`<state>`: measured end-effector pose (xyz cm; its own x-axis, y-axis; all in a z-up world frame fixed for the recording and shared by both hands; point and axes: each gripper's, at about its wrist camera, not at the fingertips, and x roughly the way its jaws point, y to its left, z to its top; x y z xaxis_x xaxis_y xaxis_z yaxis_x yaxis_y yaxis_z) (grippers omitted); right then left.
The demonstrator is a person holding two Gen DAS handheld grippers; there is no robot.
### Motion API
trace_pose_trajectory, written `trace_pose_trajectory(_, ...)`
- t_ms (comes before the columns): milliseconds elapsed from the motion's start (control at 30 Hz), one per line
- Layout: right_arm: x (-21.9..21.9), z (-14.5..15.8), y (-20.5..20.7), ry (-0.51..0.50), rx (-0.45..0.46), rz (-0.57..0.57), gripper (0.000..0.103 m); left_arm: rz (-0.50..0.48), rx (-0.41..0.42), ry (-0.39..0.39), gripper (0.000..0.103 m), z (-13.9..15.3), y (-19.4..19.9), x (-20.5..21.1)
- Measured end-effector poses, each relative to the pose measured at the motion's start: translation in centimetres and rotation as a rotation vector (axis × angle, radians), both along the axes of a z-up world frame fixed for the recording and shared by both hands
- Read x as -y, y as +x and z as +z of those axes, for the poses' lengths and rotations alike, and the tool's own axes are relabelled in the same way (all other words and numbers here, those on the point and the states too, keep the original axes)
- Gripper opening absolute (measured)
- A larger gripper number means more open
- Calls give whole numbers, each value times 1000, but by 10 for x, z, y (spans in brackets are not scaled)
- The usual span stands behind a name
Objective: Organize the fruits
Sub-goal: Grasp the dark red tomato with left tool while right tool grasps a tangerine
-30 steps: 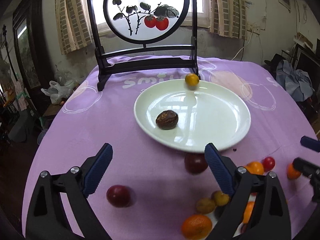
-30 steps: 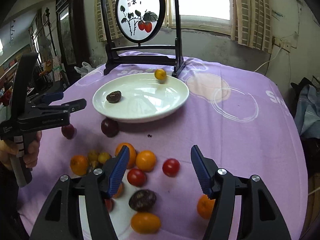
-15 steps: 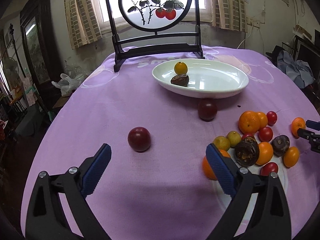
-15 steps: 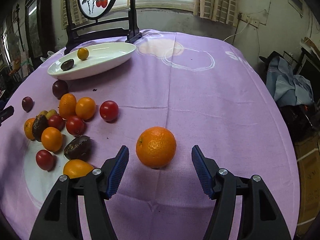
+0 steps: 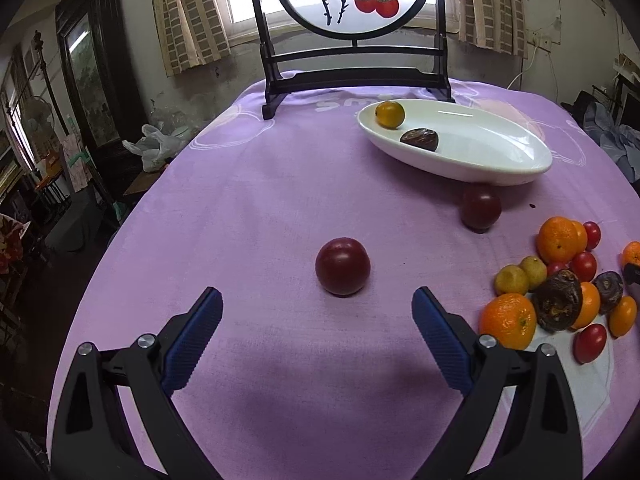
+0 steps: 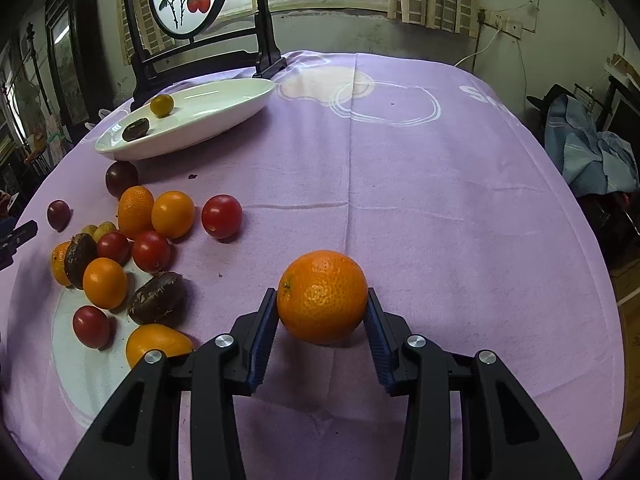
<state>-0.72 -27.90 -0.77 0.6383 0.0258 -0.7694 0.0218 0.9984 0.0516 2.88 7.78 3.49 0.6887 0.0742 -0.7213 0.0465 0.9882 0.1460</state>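
Both wrist cams low, angled down; share plate, fruit pile.

A small orange fruit at the far right is cut by the left-wrist view's edge.

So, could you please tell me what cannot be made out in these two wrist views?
- Right wrist view: underside of the orange, so no telling whether it has left the tablecloth.
- Left wrist view: right gripper, cut off by the frame edge.
- Both views: the hands, behind the cameras.
- Left wrist view: fruit behind the wrinkled passion fruit.
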Motion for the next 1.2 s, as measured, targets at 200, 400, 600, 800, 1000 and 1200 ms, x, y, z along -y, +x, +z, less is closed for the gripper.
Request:
trace_pose_trajectory(200, -1, 2, -4, 14, 13, 12, 43, 6, -34, -38, 76, -11, 21, 3)
trace_pose_trajectory(400, -1, 7, -9, 25, 31, 21, 43, -5, -99, -72, 33, -26, 33, 6)
trace_pose_trajectory(600, -7, 18, -13, 29, 59, 37, 43, -14, -88, -91, 32, -20, 32, 5)
trace_pose_trajectory(800, -21, 51, -9, 8, 131, 86, 43, -83, 13, -116, 12, 13, 28, 15)
trace_pose_trajectory(1000, -50, 77, 17, 4, 181, 151, 43, -109, 51, -132, 20, 33, 37, 22)
trace_pose_trajectory(1200, -61, 67, 19, 43, 171, 200, 43, -115, -18, -103, 56, 8, 30, 21)
